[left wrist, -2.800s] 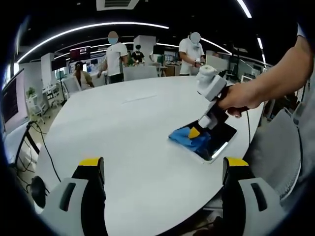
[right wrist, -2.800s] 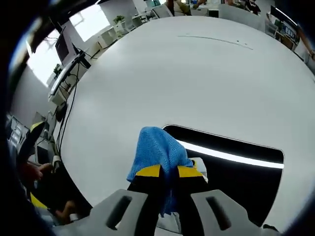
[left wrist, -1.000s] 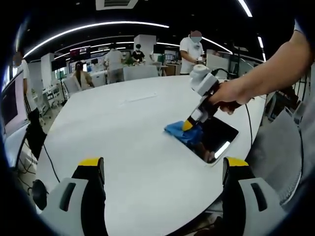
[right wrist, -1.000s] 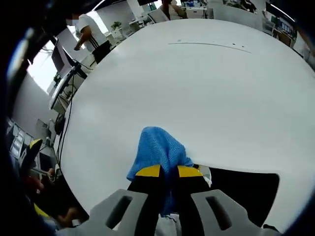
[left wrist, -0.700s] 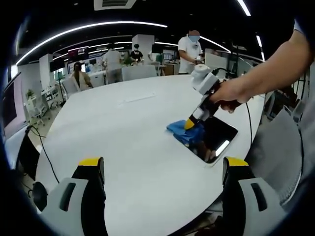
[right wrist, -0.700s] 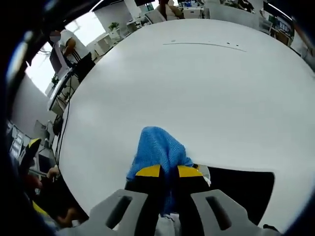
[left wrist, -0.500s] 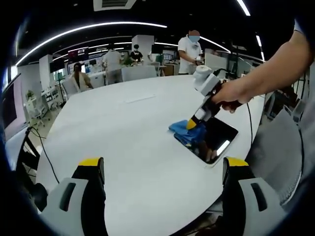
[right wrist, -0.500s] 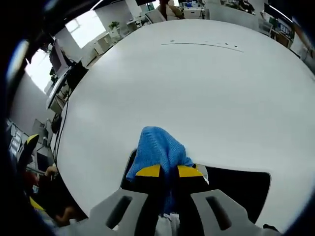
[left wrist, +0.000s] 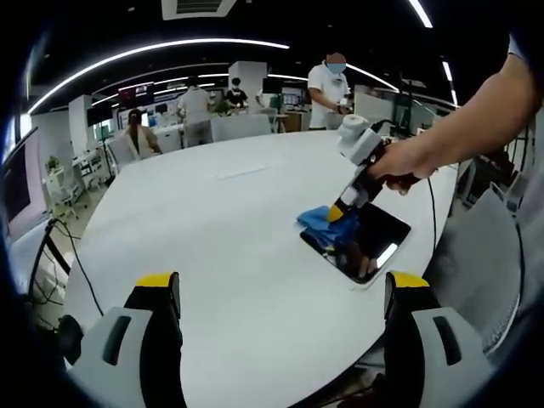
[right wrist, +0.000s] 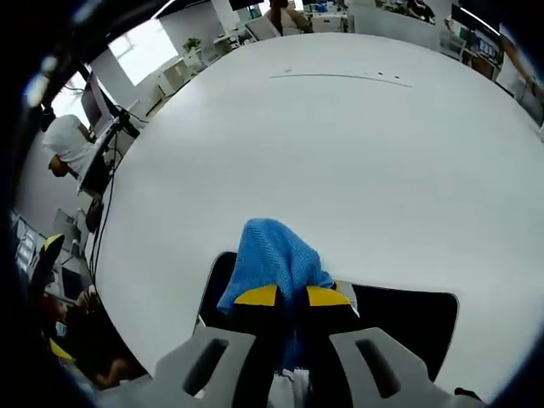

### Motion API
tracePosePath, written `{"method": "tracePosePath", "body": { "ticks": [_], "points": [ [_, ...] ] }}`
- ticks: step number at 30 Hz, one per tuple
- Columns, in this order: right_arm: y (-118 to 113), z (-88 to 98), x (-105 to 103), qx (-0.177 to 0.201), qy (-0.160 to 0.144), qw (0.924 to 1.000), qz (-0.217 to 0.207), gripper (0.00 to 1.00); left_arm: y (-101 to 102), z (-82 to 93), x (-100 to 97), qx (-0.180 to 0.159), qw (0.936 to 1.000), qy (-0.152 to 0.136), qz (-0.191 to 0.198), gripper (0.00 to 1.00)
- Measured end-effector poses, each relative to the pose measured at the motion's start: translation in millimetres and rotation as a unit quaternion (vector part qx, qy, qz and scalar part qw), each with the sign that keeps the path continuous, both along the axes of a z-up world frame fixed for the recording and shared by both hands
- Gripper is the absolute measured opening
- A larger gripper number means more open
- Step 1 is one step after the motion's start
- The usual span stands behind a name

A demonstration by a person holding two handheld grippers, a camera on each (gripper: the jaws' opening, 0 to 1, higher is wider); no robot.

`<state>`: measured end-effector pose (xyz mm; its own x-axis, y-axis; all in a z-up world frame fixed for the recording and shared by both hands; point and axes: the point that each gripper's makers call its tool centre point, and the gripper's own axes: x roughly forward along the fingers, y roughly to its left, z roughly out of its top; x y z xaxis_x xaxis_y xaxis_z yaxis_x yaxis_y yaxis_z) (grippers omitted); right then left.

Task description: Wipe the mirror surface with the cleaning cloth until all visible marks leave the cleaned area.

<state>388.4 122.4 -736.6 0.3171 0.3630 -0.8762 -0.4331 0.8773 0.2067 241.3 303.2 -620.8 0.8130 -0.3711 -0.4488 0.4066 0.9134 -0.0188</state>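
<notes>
White table (left wrist: 212,229): mirror (left wrist: 374,234) under gripper-held cloth (right wrist: 276,255)

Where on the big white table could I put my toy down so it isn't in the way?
Nearly the whole table is bare: the wide stretch from the mirror toward the far side, where people stand, is free. It is crowded only at the mirror's near corner, where the right tongs press the blue cloth down.

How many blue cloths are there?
1. The blue cloth is pinched in the right tool, lying over the near end of the mirror on the white table.
</notes>
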Motion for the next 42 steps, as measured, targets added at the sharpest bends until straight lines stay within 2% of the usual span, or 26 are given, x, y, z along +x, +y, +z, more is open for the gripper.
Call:
{"method": "tracePosePath", "body": {
  "ticks": [14,20,42],
  "points": [
    [-1,0.2,-3,0.005,-0.005,0.9999,-0.015,0.05,0,3.1,-4.0,-0.001,0.9999,-0.003,0.010,0.99],
    [-7,0.6,-13,0.005,0.003,0.9993,-0.036,0.05,-3,3.0,-4.8,-0.001,1.0000,-0.003,0.008,0.99],
    [-13,0.5,-57,0.004,0.003,0.9996,-0.027,0.05,-16,5.1,-5.2,-0.006,0.9999,-0.010,0.003,0.99]
  ]
}}
